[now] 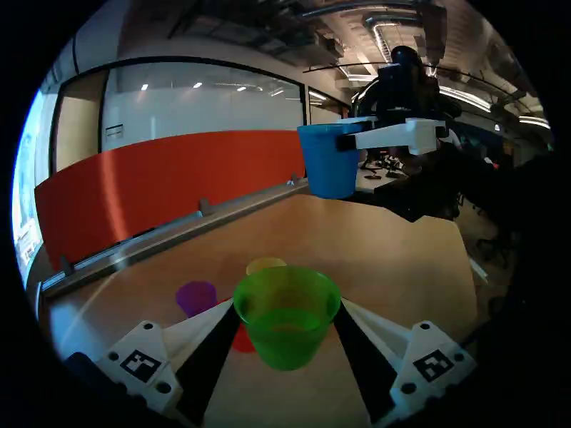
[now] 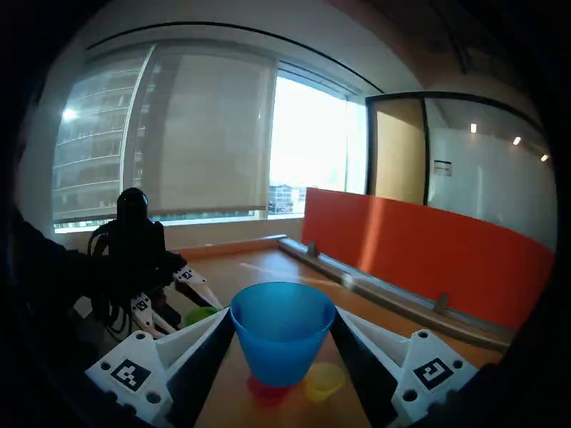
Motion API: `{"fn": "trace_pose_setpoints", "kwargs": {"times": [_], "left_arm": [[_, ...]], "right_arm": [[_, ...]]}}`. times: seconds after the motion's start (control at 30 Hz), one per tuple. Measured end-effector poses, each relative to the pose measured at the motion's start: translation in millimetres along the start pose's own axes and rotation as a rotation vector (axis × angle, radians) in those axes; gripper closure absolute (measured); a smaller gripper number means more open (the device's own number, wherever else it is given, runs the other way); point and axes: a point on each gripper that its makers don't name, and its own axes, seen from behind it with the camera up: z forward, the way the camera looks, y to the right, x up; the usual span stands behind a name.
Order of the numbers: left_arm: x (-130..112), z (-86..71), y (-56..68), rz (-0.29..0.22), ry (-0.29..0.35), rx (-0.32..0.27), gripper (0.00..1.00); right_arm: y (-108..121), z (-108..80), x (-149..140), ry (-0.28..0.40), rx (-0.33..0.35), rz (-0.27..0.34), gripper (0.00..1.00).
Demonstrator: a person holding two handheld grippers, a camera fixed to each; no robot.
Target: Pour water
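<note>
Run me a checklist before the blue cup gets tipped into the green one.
1. Left gripper gripping the green cup: ok, both fingers press its sides.
2. Right gripper gripping the blue cup: ok, held the same way.
3. Both cups upright: ok.
4. Blue cup over the green cup's mouth: not ok; in the left gripper view it hangs higher, farther off and to one side.
5. Water in the blue cup: cannot tell.
6. Purple cup, yellow cup and red cup on the table out of the pour path: cannot tell.
</note>
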Motion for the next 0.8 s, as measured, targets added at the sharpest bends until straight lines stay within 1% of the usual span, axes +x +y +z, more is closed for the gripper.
{"fn": "trace_pose_setpoints", "kwargs": {"times": [0.37, 0.6, 0.8], "left_arm": [[-37, 11.2, -2.4, 0.025, -0.122, 0.001, 0.13], [-57, 16.8, -0.6, 0.025, -0.184, -0.009, 0.13], [-74, 21.7, -0.1, 0.027, -0.234, -0.013, 0.13]], "right_arm": [[10, -4.0, -58, -0.11, -0.008, -0.014, 0.07], [14, -4.4, -92, -0.182, 0.005, 0.0, 0.07], [17, -3.1, -116, -0.23, 0.009, 0.015, 0.07]]}}
